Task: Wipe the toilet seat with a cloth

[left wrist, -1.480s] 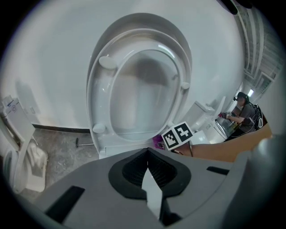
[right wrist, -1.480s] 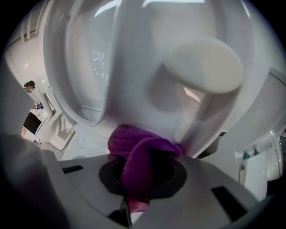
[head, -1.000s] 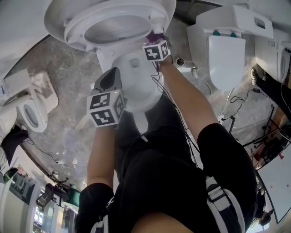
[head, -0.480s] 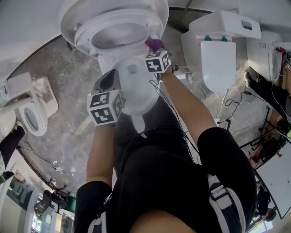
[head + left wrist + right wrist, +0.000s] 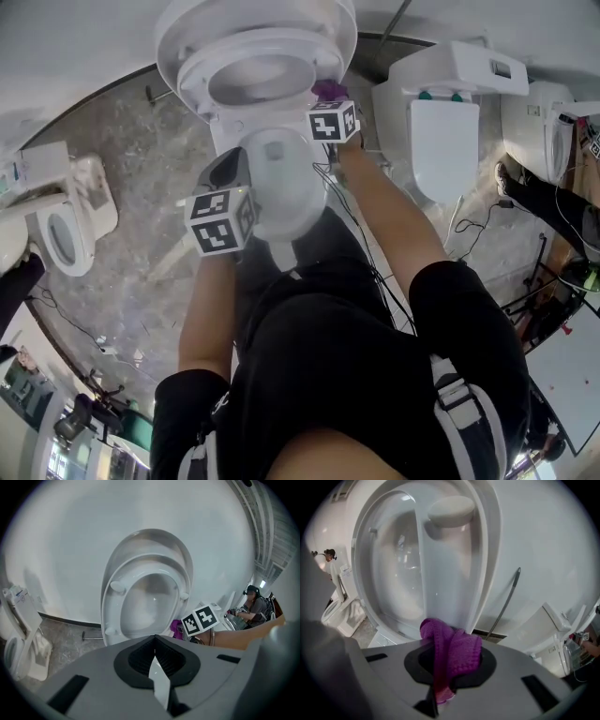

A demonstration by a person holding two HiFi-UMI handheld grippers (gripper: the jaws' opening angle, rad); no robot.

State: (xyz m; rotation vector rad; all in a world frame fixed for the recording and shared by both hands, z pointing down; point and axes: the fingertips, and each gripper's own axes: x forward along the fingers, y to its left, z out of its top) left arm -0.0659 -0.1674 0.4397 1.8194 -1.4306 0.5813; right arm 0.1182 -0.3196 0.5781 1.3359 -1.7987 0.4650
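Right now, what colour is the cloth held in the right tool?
Purple. The cloth shows best in the right gripper view.

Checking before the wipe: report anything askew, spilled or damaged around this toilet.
Nothing looks spilled or damaged. The toilet seat and lid stand raised together. Only oddity: further toilets stand in the open on the same floor, right and left.

Right gripper (image 5: 328, 101) holds purple cloth (image 5: 327, 89) beside raised toilet seat (image 5: 195, 73).

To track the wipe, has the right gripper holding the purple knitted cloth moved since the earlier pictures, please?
Yes, upward: the right gripper nearly keeps its size while the white ceramic toilet bowl below it shrinks.
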